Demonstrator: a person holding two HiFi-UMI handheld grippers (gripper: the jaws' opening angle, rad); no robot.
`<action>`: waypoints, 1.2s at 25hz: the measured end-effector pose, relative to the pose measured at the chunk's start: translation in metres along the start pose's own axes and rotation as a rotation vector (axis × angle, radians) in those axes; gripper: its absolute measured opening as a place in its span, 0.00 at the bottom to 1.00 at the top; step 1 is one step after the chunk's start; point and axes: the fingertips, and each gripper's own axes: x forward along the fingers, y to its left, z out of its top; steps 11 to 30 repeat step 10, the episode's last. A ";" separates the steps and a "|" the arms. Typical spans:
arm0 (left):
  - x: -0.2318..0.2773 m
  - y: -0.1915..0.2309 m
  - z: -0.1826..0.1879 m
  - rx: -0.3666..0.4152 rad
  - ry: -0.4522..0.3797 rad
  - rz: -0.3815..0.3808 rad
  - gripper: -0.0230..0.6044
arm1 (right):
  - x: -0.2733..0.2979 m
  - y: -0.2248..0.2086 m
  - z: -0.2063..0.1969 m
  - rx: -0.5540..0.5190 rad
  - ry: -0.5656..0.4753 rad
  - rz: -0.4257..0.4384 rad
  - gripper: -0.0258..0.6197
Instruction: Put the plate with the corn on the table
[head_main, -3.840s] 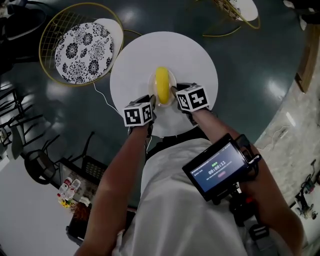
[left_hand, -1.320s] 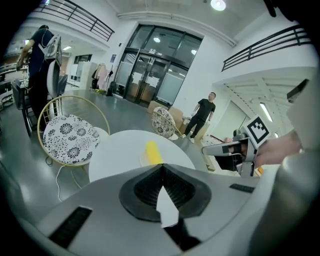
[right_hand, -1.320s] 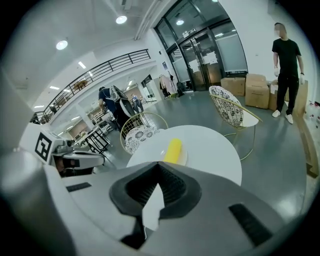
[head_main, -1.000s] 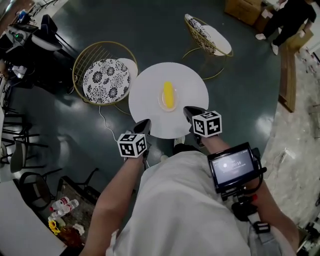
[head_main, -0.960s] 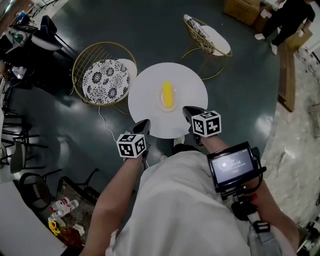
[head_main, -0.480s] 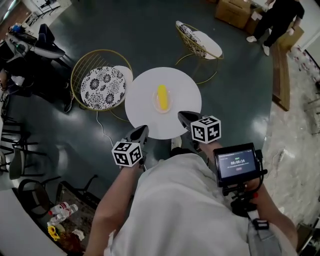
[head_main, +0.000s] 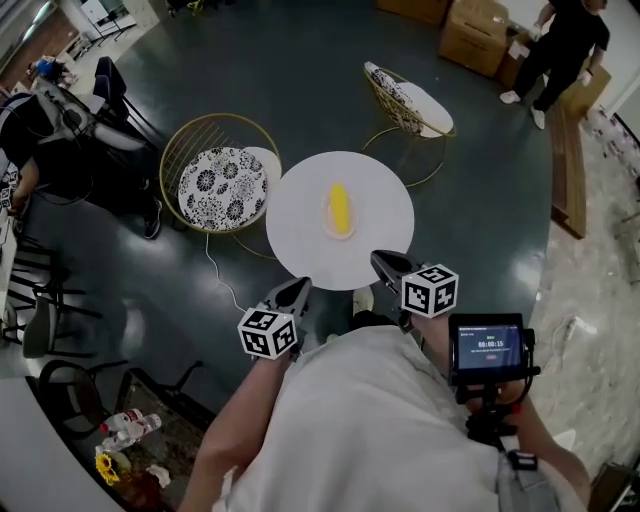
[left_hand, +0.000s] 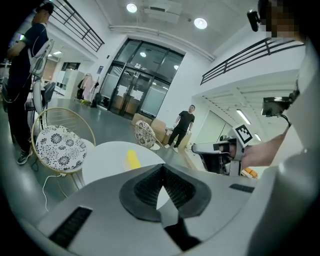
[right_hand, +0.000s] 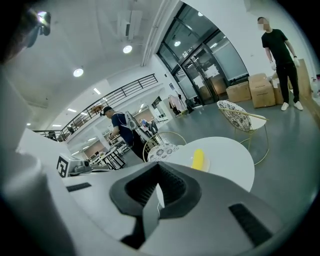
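A yellow corn cob (head_main: 340, 208) lies on a small pale plate (head_main: 327, 219) in the middle of the round white table (head_main: 300, 240). Both grippers are held back from it, on my side of the table and raised. My left gripper (head_main: 294, 291) is shut and holds nothing, just off the table's near edge. My right gripper (head_main: 386, 263) is also shut and holds nothing, over the near rim. In the left gripper view the corn (left_hand: 132, 160) shows beyond the shut left gripper (left_hand: 161, 172). The right gripper view shows the corn (right_hand: 198, 159) past the shut right gripper (right_hand: 159, 170).
A gold wire chair with a floral cushion (head_main: 222, 188) stands to the left of the table, and a second one (head_main: 410, 100) behind it on the right. Cardboard boxes (head_main: 475, 35) and a standing person (head_main: 565, 40) are at the far right. A small screen (head_main: 488, 347) rides on my right forearm.
Both grippers, which flanked the plate 3.8 s ago, have drawn back toward me off the plate. The plate with the corn stays on the table. The view has pulled back.
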 end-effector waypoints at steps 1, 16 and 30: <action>-0.003 0.000 -0.001 -0.002 -0.002 -0.002 0.05 | 0.000 0.003 -0.003 0.002 -0.003 0.001 0.05; -0.020 0.006 -0.014 -0.010 0.002 -0.010 0.05 | 0.006 0.025 -0.017 0.003 -0.011 0.010 0.05; -0.020 0.006 -0.014 -0.010 0.002 -0.010 0.05 | 0.006 0.025 -0.017 0.003 -0.011 0.010 0.05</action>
